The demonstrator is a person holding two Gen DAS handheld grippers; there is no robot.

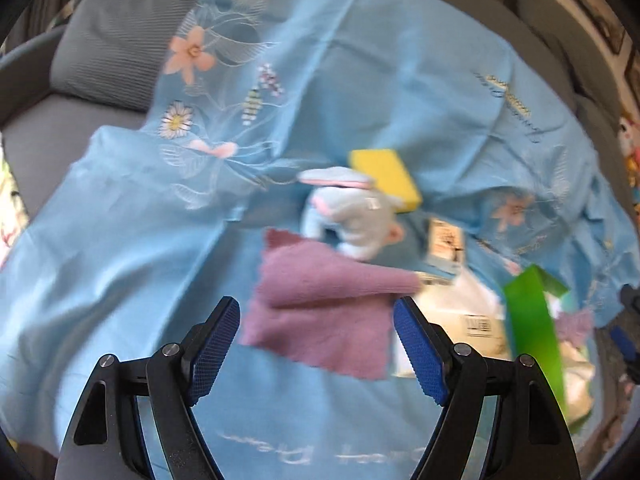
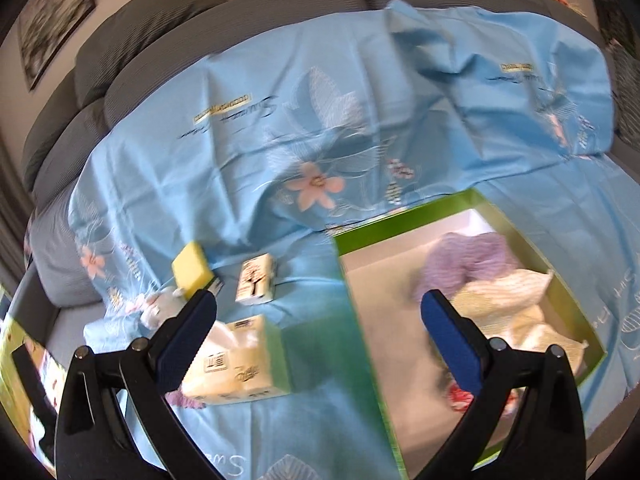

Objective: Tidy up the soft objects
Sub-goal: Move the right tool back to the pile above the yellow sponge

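Right wrist view looks down on a green box (image 2: 360, 236) lying open on a blue floral sheet (image 2: 256, 140) spread over a grey sofa (image 2: 168, 12); inside the box lie a lilac knitted cloth (image 2: 464, 256) and cream cloths (image 2: 516, 292), with something red and white near the front wall, too blurred to name. The right gripper (image 2: 320, 312) is spread wide and holds nothing, its right finger over the box interior, its left finger over the sheet. Outside the box, to its left, sit a pack of tissues (image 2: 240, 360), a small printed carton (image 2: 256, 280) and a yellow sponge (image 2: 192, 268). In the left wrist view, the left gripper (image 1: 316, 320) is likewise released and empty, its fingers flanking a mauve cloth (image 1: 320, 304) that lies on the sheet; contact cannot be told. Beyond the cloth lies a pale blue plush toy (image 1: 352, 216), touching the sponge behind it.
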